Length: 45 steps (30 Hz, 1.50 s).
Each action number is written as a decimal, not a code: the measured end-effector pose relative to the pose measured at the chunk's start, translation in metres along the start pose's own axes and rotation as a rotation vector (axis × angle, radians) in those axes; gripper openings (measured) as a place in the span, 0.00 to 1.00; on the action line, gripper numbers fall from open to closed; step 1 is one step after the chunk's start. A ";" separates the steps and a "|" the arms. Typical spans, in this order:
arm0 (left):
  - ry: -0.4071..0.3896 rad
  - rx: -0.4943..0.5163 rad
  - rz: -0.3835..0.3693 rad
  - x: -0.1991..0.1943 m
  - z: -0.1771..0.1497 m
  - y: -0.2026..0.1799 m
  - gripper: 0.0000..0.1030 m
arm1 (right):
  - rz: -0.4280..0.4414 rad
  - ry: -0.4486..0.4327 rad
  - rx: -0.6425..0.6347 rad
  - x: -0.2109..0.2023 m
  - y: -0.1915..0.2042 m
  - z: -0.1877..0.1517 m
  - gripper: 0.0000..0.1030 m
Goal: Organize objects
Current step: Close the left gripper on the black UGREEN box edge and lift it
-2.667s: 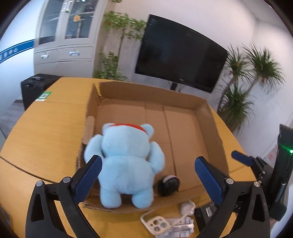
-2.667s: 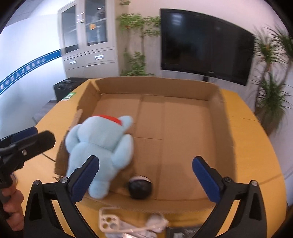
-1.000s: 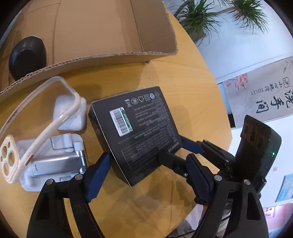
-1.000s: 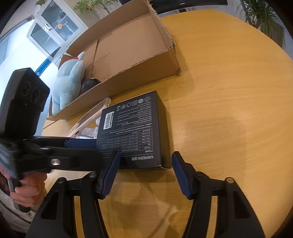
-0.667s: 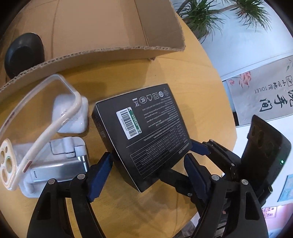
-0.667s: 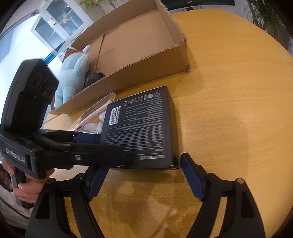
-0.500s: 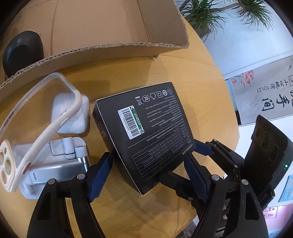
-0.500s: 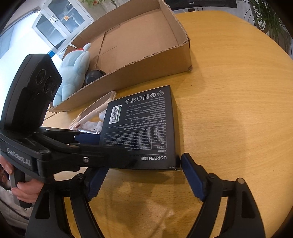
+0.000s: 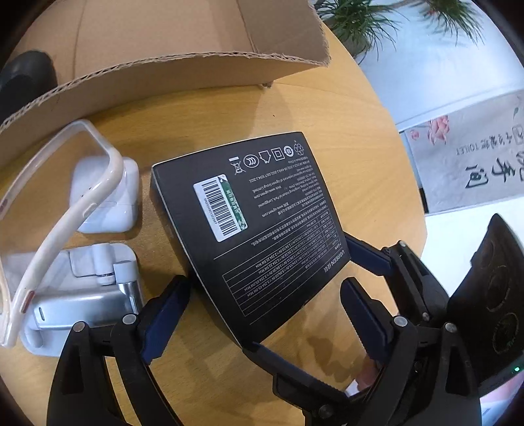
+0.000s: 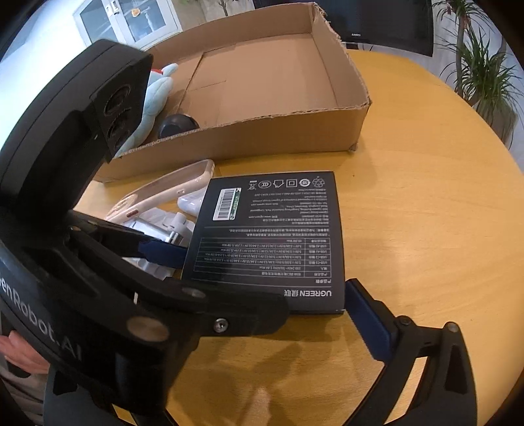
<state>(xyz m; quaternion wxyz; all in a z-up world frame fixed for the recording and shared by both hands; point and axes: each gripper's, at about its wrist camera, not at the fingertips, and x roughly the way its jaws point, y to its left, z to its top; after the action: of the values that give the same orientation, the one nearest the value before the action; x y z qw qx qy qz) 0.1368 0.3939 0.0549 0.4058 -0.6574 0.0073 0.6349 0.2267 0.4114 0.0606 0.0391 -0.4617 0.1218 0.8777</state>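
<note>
While opening, both claws (image 9: 262, 303) (image 10: 262, 281) straddle black box (image 9: 258, 229) | unheld

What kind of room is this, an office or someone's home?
Probably an office or meeting room rather than a home. A glass-door filing cabinet stands against the wall, a big dark screen hangs behind the round wooden table, and a printed toilet sign hangs on one wall.

Black flat box (image 9: 262, 226), barcode label up, on table beside phone case (image 9: 62, 209), near cardboard box (image 10: 262, 95).
</note>
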 end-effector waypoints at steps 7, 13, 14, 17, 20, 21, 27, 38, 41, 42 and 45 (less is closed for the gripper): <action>0.010 0.054 0.064 -0.002 -0.007 -0.010 0.91 | -0.001 0.007 -0.013 0.003 0.003 -0.002 0.99; 0.020 0.028 0.011 -0.005 -0.006 -0.003 0.92 | -0.023 -0.018 -0.002 0.007 0.007 -0.004 0.99; 0.025 0.034 0.008 -0.005 -0.005 -0.003 0.92 | -0.028 -0.027 -0.001 0.007 0.007 -0.006 0.99; 0.045 0.061 0.011 -0.005 -0.007 -0.005 0.95 | -0.034 -0.040 -0.003 0.008 0.009 -0.008 0.99; 0.059 0.084 0.010 -0.003 -0.007 -0.008 0.98 | -0.038 -0.033 -0.016 0.008 0.006 -0.010 0.99; 0.059 0.093 0.013 -0.003 -0.008 -0.009 0.98 | -0.039 -0.032 -0.019 0.008 0.006 -0.010 0.99; 0.048 0.140 0.042 -0.004 -0.009 -0.013 0.98 | -0.045 -0.043 -0.033 0.012 0.004 -0.010 0.99; 0.001 0.219 0.083 -0.001 -0.011 -0.034 0.94 | -0.112 -0.121 -0.078 0.009 0.009 -0.011 0.98; -0.009 0.219 0.070 -0.005 -0.011 -0.037 0.94 | -0.129 -0.151 -0.092 0.002 0.011 -0.011 0.97; -0.028 0.210 0.088 -0.009 -0.011 -0.034 0.94 | -0.133 -0.157 -0.094 0.001 0.011 -0.010 0.89; -0.034 0.205 0.102 -0.014 -0.011 -0.023 0.94 | -0.144 -0.176 -0.098 -0.002 0.015 0.004 0.83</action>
<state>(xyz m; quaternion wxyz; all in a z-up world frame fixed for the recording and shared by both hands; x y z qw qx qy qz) 0.1552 0.3959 0.0769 0.4382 -0.6003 0.0983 0.6618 0.2224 0.3974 0.0673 0.0900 -0.3920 0.0412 0.9146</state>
